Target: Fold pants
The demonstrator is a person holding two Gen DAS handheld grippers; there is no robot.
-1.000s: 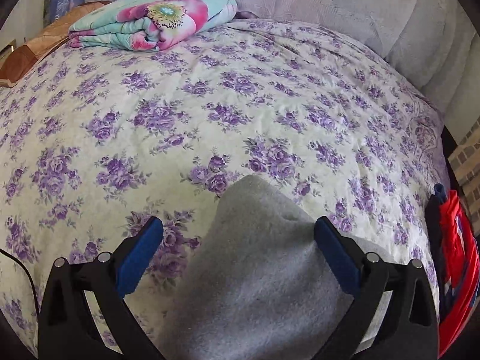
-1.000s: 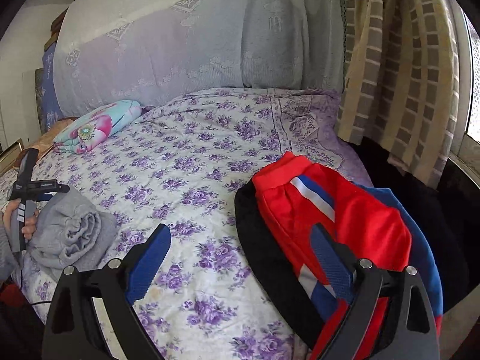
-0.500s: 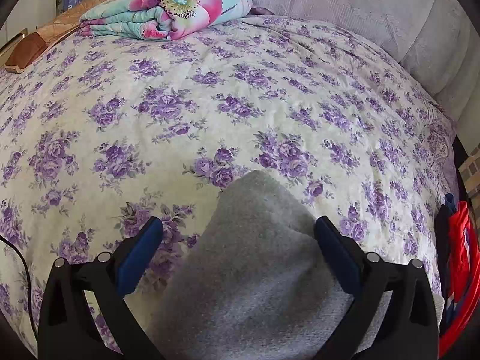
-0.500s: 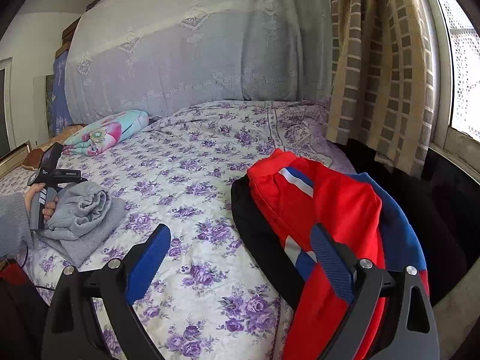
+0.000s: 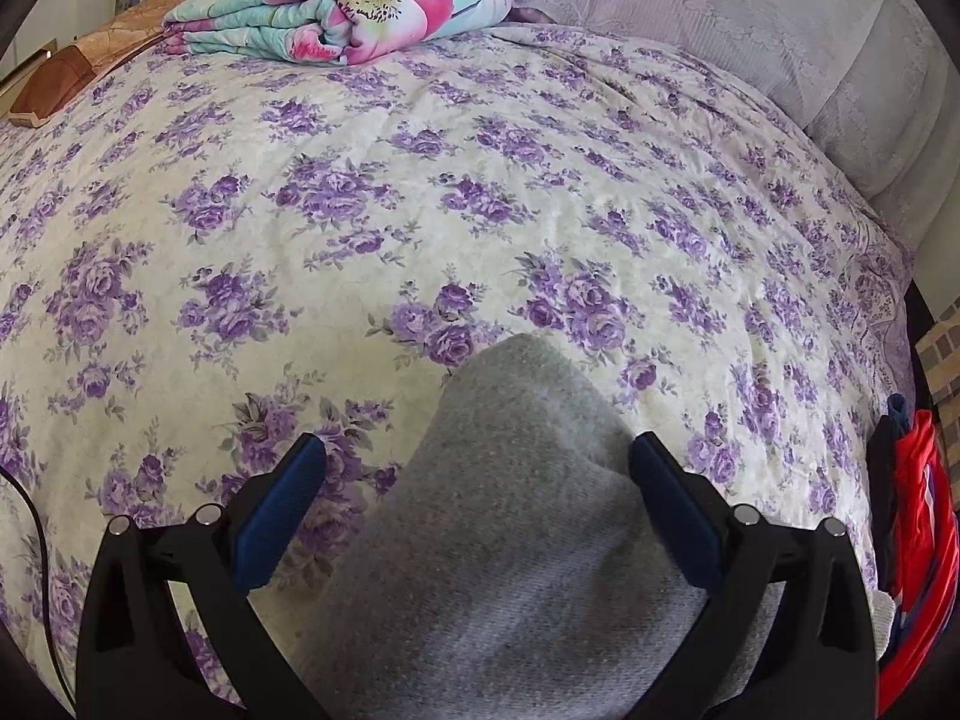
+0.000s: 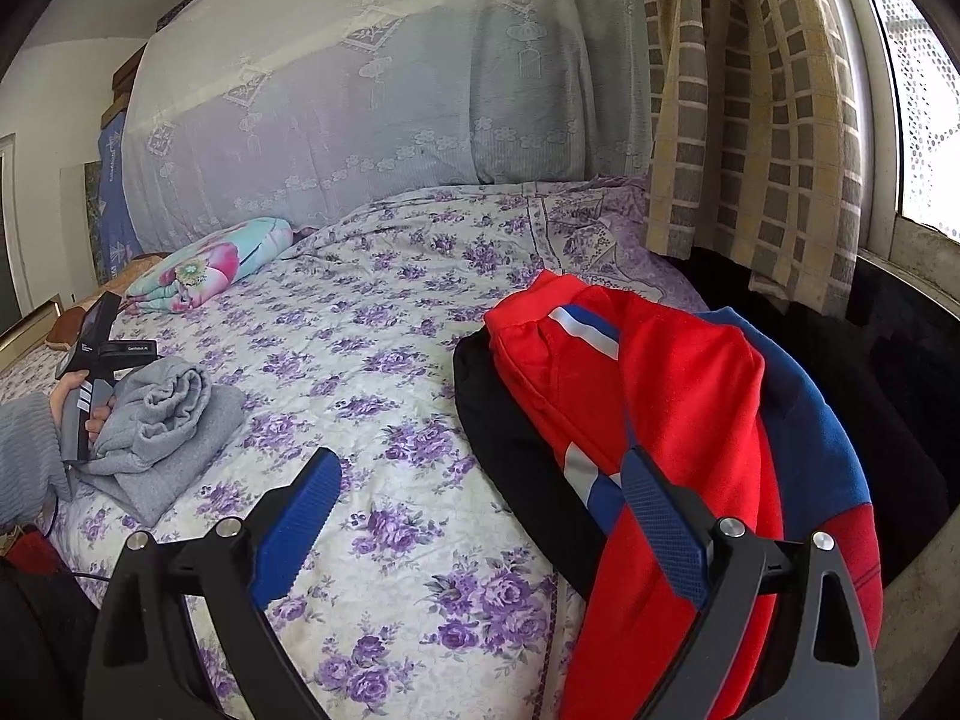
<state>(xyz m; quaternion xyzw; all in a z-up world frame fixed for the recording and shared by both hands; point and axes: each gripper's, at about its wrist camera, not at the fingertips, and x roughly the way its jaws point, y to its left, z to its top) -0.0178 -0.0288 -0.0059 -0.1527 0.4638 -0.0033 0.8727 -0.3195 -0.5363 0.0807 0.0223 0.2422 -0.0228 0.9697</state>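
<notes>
Two grippers are in my hands, and both have their blue pads spread wide apart. My left gripper (image 5: 477, 495) hangs over the soft grey knit pants (image 5: 510, 546), which are folded into a bundle near the edge of the bed. The grey cloth lies between the two pads, but neither pad presses on it. From the right wrist camera I can see that grey bundle (image 6: 162, 426) far to the left, with my left hand (image 6: 75, 405) right next to it. My right gripper (image 6: 480, 510) holds nothing. Its left pad sits over the white bedspread with purple flowers (image 6: 390, 372), and its right pad sits over the bright red pants with a white and blue stripe (image 6: 660, 384). Those red pants lie on top of a black cloth (image 6: 510, 438) and a dark blue cloth (image 6: 804, 414). At the far end of the bed rests a rolled blanket in pink and light blue (image 5: 354, 6).
</notes>
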